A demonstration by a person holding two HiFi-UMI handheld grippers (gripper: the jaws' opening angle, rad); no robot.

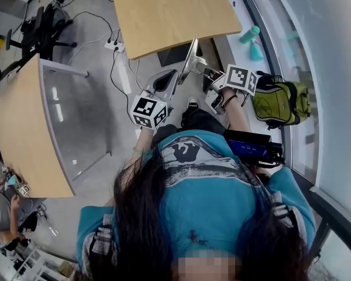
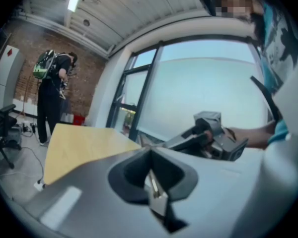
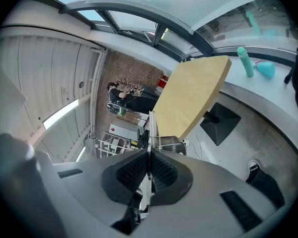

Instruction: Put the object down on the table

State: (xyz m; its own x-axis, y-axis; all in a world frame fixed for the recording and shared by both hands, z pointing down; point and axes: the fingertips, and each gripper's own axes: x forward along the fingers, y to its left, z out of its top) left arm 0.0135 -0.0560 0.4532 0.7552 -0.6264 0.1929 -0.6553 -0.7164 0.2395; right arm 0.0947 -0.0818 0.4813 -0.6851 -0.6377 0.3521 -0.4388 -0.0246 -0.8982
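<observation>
I see no object held in any view. My left gripper (image 1: 171, 75) is raised in front of the person's chest over the grey floor, and its jaws meet in a closed line (image 2: 150, 155) with nothing between them. My right gripper (image 1: 194, 44) is to its right and reaches toward the near edge of the light wooden table (image 1: 169, 10). Its jaws (image 3: 150, 133) are pressed together and empty. The left gripper view also shows the right gripper (image 2: 213, 135) in a hand. That table (image 3: 191, 95) lies ahead in the right gripper view.
A second wooden table (image 1: 23, 127) stands at the left. A green backpack (image 1: 281, 101) and two teal bottles (image 1: 250, 35) are by the window at the right. Cables and a power strip (image 1: 114, 45) lie on the floor. An office chair (image 1: 41, 28) is at the far left.
</observation>
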